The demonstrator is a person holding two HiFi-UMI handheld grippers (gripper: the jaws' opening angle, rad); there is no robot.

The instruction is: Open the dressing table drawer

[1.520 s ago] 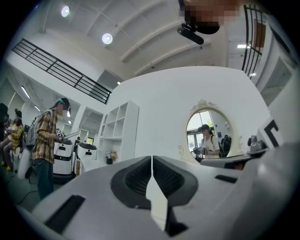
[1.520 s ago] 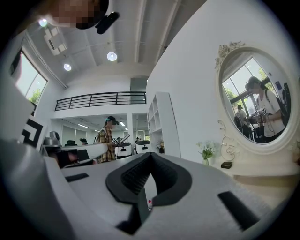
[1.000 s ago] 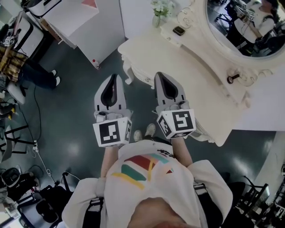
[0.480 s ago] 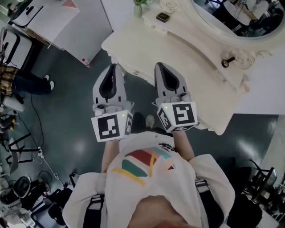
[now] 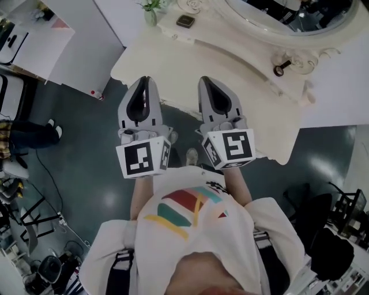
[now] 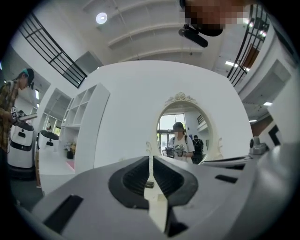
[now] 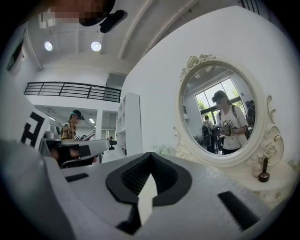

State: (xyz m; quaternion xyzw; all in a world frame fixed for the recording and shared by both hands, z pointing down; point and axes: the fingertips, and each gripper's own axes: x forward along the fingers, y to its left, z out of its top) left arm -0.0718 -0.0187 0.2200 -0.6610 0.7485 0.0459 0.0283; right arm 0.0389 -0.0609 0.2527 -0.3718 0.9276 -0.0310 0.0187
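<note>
A cream dressing table (image 5: 190, 55) with an oval mirror (image 5: 288, 14) fills the top of the head view. Its drawer front is hidden below the tabletop edge. My left gripper (image 5: 144, 79) and right gripper (image 5: 206, 79) are held side by side, level, with their tips over the table's front edge. Both are shut with nothing between the jaws. In the left gripper view the closed left gripper (image 6: 150, 157) points at the mirror (image 6: 183, 136). The right gripper (image 7: 151, 153) is also closed, with the mirror (image 7: 220, 115) off to its right.
On the tabletop stand a small flower vase (image 5: 151, 12), a dark box (image 5: 185, 21) and a dark bottle (image 5: 279, 70). A white partition (image 5: 69, 46) stands at the left. A person's legs (image 5: 23, 135) are at the far left, and black chairs (image 5: 334, 230) at the lower right.
Both grippers have travelled forward to the dressing table, whose front edge now lies under their tips. Their jaws stayed shut.
</note>
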